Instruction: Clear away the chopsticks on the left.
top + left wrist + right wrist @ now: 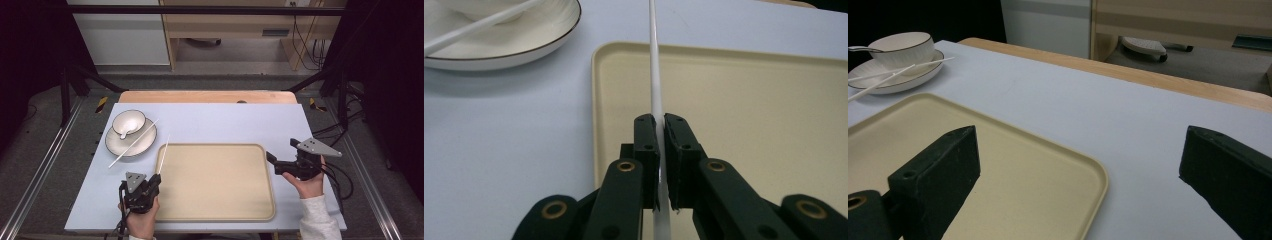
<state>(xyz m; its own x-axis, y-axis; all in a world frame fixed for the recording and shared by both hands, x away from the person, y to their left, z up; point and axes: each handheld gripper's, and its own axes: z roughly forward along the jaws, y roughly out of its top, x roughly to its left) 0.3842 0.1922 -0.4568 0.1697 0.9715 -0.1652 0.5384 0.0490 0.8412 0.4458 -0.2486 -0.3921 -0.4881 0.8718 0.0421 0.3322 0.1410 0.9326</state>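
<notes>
Left gripper (658, 125) fingers pinched together; right gripper (1080, 160) fingers spread wide.

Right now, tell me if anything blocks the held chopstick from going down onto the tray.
Nothing visible does. The left tongs are shut on the chopstick, which already hangs over the tray's left rim, and the tray surface beside it is bare.

- chopstick (654, 60): far tip cut off by the top edge in the left gripper view; near end hidden between the jaws
- plate (531, 42): cropped at the top-left corner
</notes>
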